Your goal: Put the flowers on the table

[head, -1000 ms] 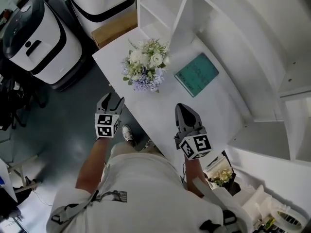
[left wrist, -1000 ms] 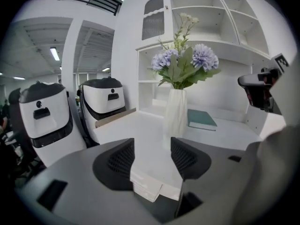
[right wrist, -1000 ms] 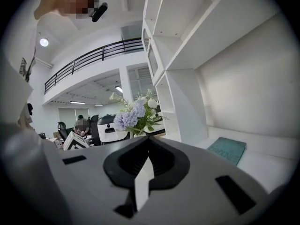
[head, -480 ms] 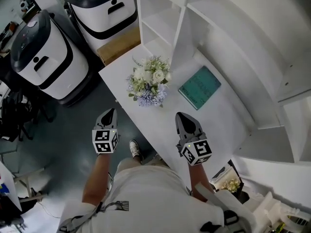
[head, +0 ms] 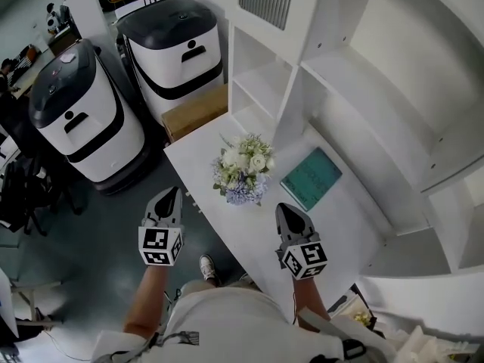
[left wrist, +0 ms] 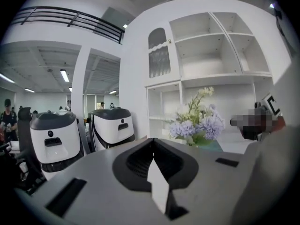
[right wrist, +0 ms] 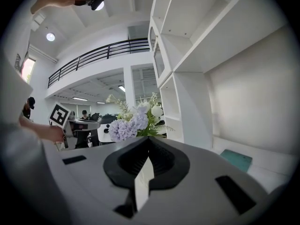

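Standing upright just ahead of both sets of fingertips, the flowers (head: pixel 242 178), a soft round bunch of white and lilac blooms, rest on the smooth white table (head: pixel 257 237). Placement looks finished, so the left gripper (head: pixel 171 194) and right gripper (head: pixel 288 209) have fingers pressed together, empty.

From above, the bouquet of white and lilac flowers (head: pixel 243 178) covers its own stems and base. Print on the flat teal book (head: pixel 311 178) is too small to read. The white shelf unit (head: pixel 355 74) runs past the top edge.
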Motion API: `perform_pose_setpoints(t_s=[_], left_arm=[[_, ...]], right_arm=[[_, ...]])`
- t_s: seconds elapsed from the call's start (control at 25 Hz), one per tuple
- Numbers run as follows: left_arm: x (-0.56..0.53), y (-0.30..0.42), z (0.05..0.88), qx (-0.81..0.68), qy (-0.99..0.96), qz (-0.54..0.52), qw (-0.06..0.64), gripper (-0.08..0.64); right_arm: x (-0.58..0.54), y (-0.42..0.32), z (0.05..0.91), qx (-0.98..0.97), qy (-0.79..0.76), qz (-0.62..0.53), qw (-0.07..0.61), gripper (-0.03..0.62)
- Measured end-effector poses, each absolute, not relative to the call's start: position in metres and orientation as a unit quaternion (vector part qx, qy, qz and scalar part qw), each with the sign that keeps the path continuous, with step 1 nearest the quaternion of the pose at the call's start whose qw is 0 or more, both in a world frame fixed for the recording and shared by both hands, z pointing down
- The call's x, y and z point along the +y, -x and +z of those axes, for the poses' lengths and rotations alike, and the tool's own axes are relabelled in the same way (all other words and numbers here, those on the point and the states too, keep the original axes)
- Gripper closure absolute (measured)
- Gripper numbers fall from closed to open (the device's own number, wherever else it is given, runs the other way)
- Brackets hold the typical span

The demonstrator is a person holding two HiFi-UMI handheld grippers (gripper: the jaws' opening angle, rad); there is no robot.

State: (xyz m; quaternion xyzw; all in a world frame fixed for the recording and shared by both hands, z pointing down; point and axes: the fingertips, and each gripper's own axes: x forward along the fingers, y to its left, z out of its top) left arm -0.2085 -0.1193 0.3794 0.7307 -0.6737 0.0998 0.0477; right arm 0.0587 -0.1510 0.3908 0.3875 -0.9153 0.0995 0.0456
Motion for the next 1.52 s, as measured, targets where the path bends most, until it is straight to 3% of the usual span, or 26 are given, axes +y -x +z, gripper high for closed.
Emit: perform_pose_setpoints(t_s=[0.68,1.52], left_arm=[[-0.087,0.252,0.279,-0.689,-0.723,0.043,-0.036,0.545],[-0.091,0.269,0.292,-0.682,-0.731,0.000,-0.020,0.545]], right_arm=[[-0.163,-0.092,0.345,-0.895,-0.440,0.067,0.040,0.583],[-0.150,-0.077,0.338,-0.882,-0.467,0.061,0.028,0.583]])
